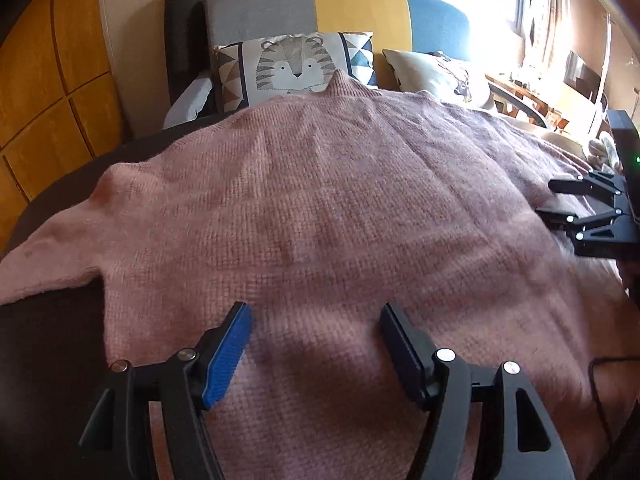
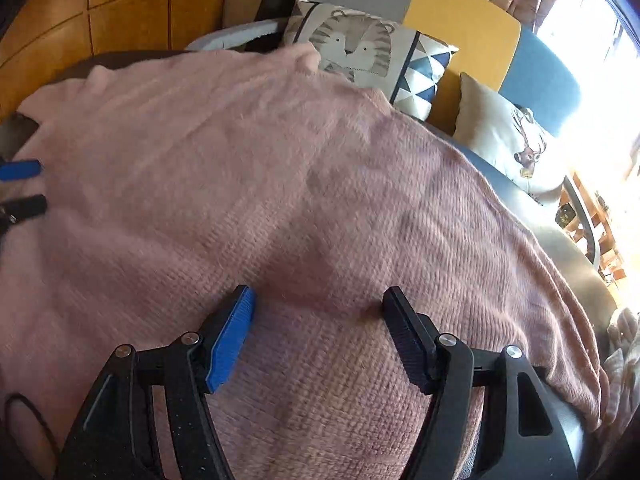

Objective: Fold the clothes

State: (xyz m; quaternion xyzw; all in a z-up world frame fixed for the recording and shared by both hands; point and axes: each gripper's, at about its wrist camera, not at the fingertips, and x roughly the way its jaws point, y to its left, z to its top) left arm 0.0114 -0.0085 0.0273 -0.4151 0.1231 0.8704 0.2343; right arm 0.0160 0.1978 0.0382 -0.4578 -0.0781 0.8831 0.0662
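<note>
I hover both the left gripper (image 1: 316,316) and right gripper (image 2: 320,300) wide apart, empty, over the pink sweater (image 1: 320,208); I should pinch its near hem evenly

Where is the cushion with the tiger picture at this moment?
The tiger-print cushion leans on the grey and yellow sofa back at upper centre of the left wrist view, just behind the pink knitted sweater, left of the deer-print cushion.

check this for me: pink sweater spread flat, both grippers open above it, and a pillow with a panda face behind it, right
One detail is off. The pillow behind the pink sweater shows a tiger face, not a panda; the left wrist view shows its stripes. The left gripper and right gripper are both open above it.
</note>
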